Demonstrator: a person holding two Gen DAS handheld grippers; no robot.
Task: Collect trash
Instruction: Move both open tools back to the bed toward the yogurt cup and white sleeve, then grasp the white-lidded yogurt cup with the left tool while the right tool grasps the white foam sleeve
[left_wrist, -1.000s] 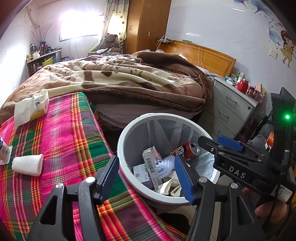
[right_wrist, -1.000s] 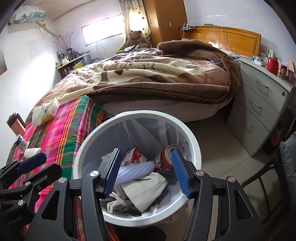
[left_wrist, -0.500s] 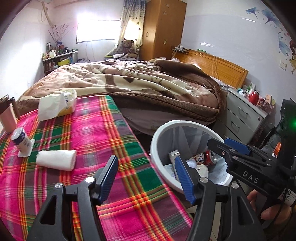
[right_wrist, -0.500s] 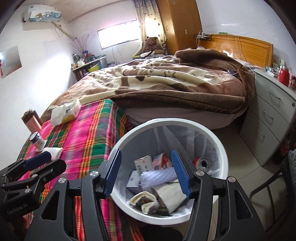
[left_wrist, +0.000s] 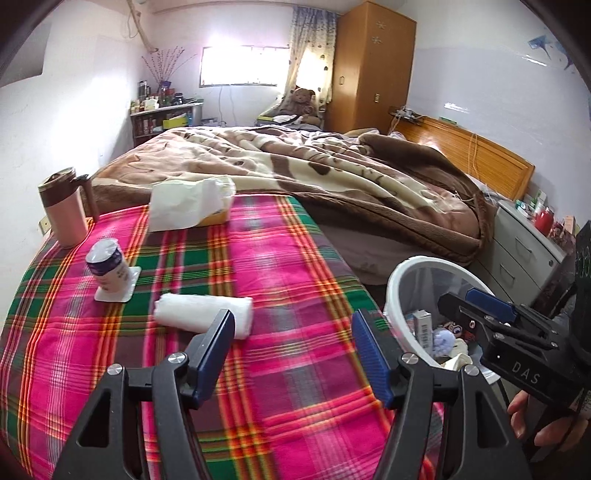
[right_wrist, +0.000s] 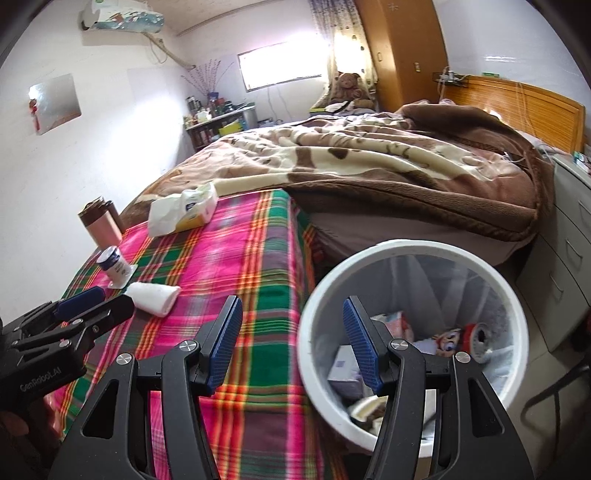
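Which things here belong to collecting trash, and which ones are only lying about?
For the job: white paper roll, small bottle, trash bin, left gripper.
Just lying about: tissue pack, pink mug, blanket, teddy bear.

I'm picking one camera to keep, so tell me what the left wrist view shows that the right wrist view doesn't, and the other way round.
Only the left wrist view shows the red jar on the drawer unit. Only the right wrist view shows the air conditioner and the wall mirror. Both show the white roll, small bottle, tissue pack, pink mug, white trash bin and each open claw, left and right.
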